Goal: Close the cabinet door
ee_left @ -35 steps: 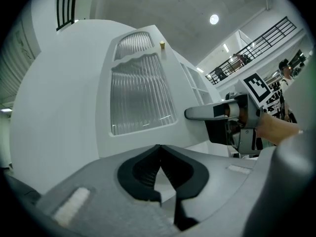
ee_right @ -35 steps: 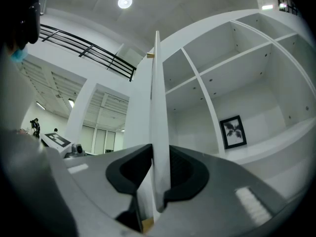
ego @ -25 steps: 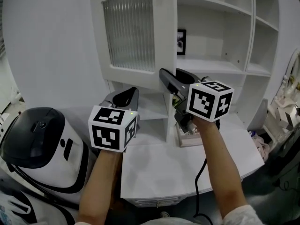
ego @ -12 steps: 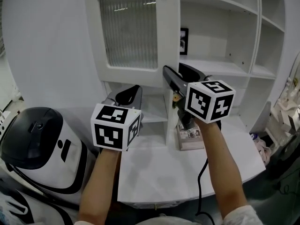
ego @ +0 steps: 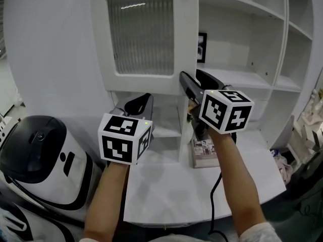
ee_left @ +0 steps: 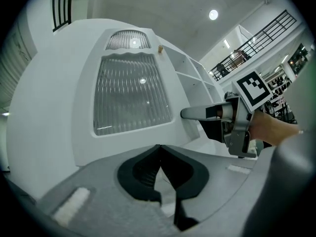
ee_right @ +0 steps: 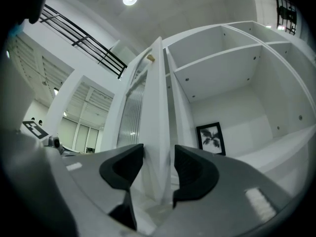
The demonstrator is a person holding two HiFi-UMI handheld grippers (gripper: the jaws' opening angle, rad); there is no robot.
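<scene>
White tabletop (ego: 166, 185) with open shelf cabinet (ego: 242, 14), framed picture (ego: 202, 47) on a shelf. Cabinet door (ego: 144, 34) with ribbed glass hangs ajar at shelves' left. Right gripper (ego: 194, 82) at door's free edge: jaws spread, just been opening, edge between them, not clamped. Left gripper (ego: 139, 102) lower left, near door, jaws pressed together, nothing between.

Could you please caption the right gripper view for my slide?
Right gripper, jaws just opening, straddling the edge of the cabinet door; framed picture beyond.
</scene>
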